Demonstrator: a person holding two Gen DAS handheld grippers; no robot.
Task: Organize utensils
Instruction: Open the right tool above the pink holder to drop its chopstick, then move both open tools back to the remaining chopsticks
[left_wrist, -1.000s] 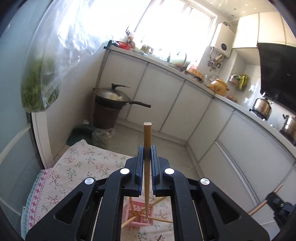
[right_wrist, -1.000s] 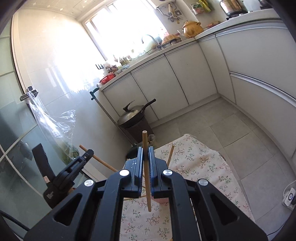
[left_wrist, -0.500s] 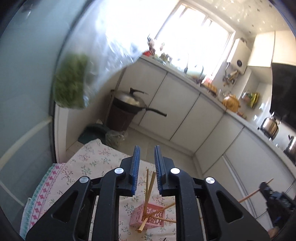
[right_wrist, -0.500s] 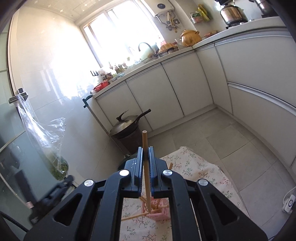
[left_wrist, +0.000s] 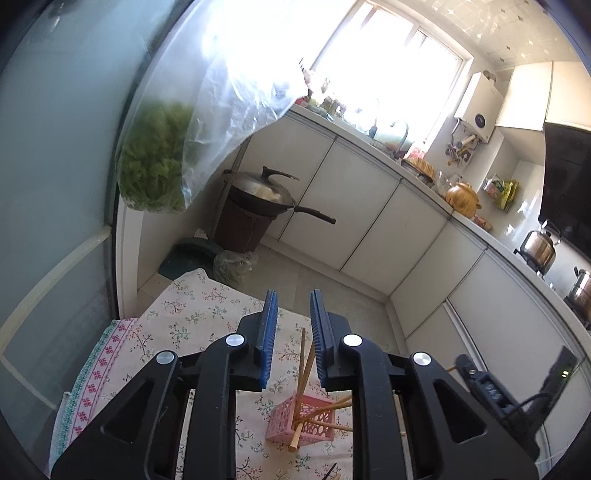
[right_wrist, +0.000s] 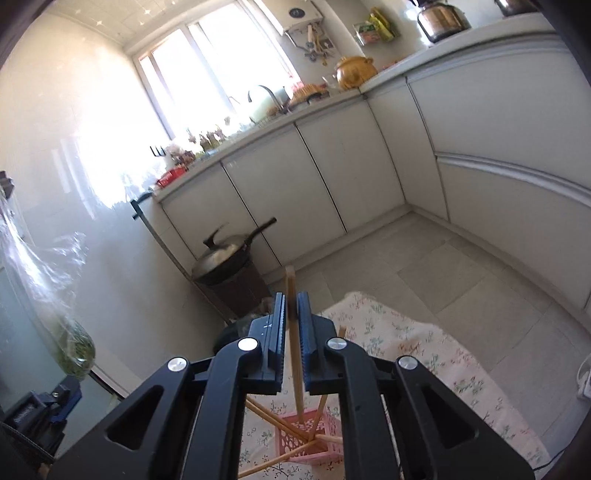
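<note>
Left gripper (left_wrist: 291, 339) let its chopstick fall into pink basket (left_wrist: 301, 424), jaws apart, empty | right gripper (right_wrist: 291, 332) lowered over basket, jaws opening, chopstick (right_wrist: 293, 354) between them | drop next

1. Bright sunlit window (left_wrist: 384, 62) above a white countertop (left_wrist: 424, 184).
2. White cabinet doors (right_wrist: 332, 173) line two walls.
3. Pale grey tiled floor (right_wrist: 436, 269).
4. Lidded black wok (left_wrist: 264, 194) stands by the wall.

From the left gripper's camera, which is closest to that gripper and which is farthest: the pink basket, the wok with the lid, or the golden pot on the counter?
1. Pink basket: on the flowered cloth, just below the left gripper.
2. Wok with the lid: on a stand on the floor, ahead and left.
3. Golden pot: on the counter, far right.
</note>
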